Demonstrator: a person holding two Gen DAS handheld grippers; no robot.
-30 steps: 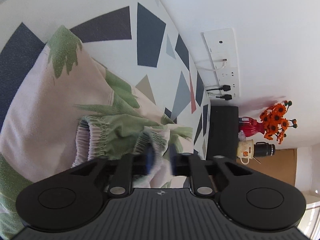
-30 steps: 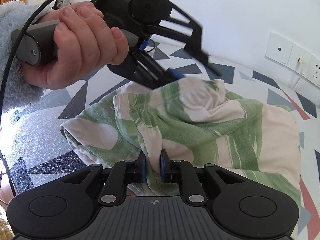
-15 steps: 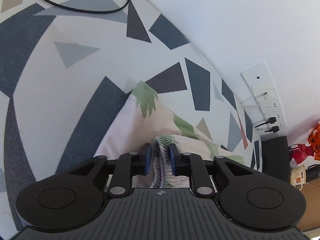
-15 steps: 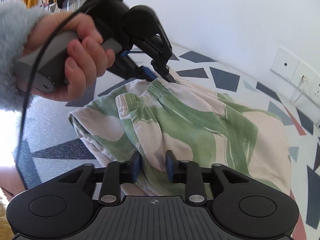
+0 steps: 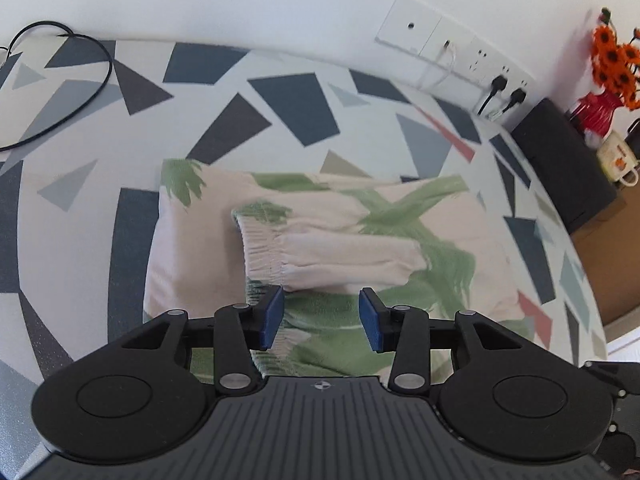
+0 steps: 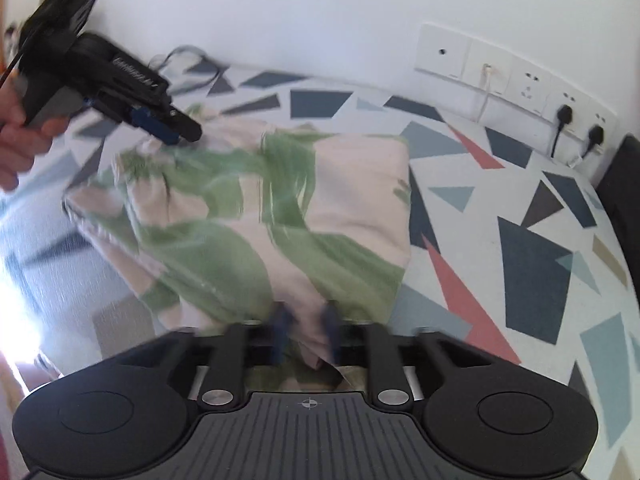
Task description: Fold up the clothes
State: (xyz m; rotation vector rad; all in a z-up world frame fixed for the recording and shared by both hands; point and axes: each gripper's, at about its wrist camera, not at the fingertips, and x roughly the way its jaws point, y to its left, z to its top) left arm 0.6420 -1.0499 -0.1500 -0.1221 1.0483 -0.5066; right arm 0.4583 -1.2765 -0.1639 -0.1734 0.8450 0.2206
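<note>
lying folded: green-leaf shorts [image 5: 328, 240], left tongs [image 5: 321, 317] agape

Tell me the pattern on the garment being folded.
Pale pink fabric with broad green brush-stroke leaf shapes on the garment, clearest in the left wrist view.

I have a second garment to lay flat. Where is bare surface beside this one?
Bare patterned cover runs between the folded garment and the wall, and right of it toward the sockets. A black cable crowds the far-left corner.
</note>
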